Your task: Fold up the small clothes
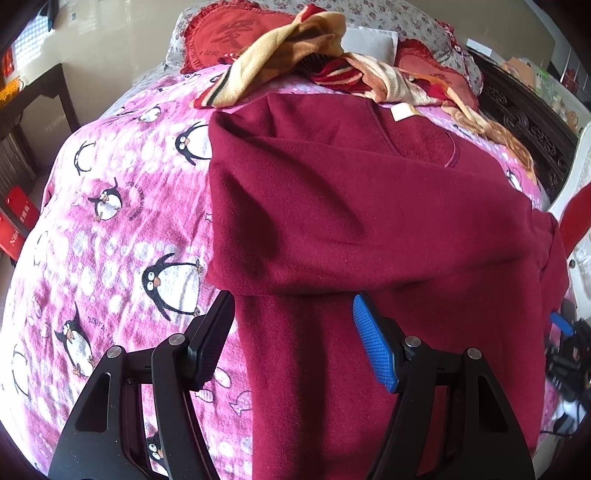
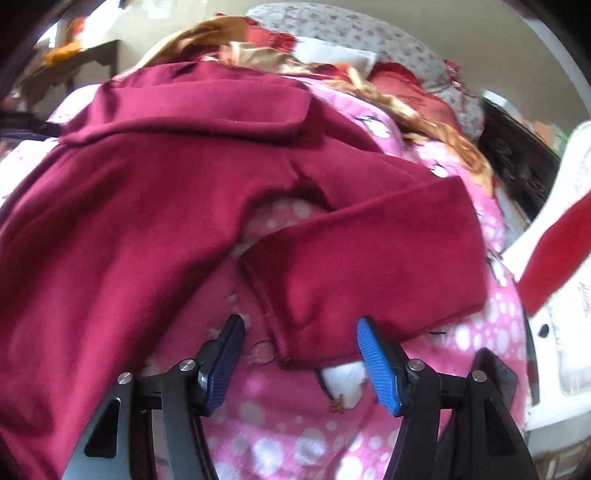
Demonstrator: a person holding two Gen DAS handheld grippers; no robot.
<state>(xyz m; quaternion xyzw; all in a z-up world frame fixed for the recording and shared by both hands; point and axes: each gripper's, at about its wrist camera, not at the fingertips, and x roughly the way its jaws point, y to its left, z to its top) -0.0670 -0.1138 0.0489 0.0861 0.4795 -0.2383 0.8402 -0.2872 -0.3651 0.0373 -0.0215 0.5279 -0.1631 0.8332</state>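
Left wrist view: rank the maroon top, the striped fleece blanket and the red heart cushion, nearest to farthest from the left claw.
1. Maroon top, lying between and just ahead of the left claw.
2. Striped fleece blanket, bunched beyond the top.
3. Red heart cushion, behind the blanket, far left.

Garment (image 1: 351,192) lies on the bedspread (image 1: 110,229) (blanket (image 1: 288,48) behind).

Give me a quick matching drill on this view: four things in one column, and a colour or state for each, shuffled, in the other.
Things:
1. garment
2. bedspread
3. left tool
4. blanket

States:
A. pink with penguins
B. open, above the cloth
C. dark red, one side folded over
D. tan and red, crumpled at the head of the bed

Pairs: 1-C, 2-A, 3-B, 4-D
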